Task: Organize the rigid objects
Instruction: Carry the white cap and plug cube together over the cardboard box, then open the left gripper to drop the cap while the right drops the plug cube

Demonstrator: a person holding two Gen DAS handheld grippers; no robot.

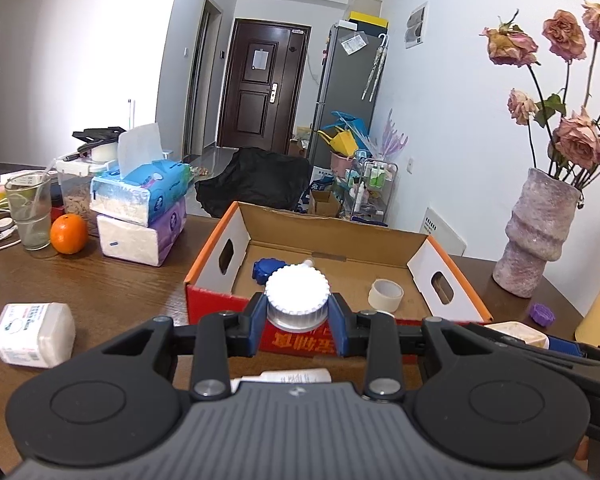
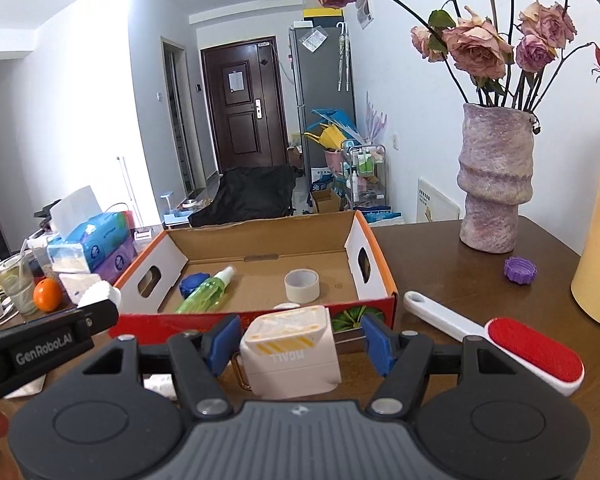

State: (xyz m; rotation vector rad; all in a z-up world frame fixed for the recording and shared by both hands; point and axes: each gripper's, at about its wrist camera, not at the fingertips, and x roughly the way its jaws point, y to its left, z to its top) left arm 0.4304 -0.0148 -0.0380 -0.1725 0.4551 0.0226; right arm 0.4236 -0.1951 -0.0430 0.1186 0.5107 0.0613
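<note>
My left gripper (image 1: pixel 298 312) is shut on a small jar with a white ridged lid (image 1: pixel 296 286), held just before the near wall of the open cardboard box (image 1: pixel 216 248). My right gripper (image 2: pixel 298 338) carries a cream cube-shaped container (image 2: pixel 292 364) with yellow stripes. Its left pad (image 2: pixel 224 344) presses on the container, and a small gap shows at the right pad. Inside the cardboard box (image 2: pixel 260 226) lie a green spray bottle (image 2: pixel 208 290), a blue cap (image 2: pixel 190 283) and a tape roll (image 2: pixel 301 285). Both grippers are side by side in front of the box.
A red-and-white lint brush (image 2: pixel 500 336) and a purple cap (image 2: pixel 520 269) lie right of the box, near a vase of dried roses (image 2: pixel 496 184). Tissue packs (image 1: pixel 148 208), an orange (image 1: pixel 69 234), a glass (image 1: pixel 30 216) and a white container (image 1: pixel 32 334) sit on the left.
</note>
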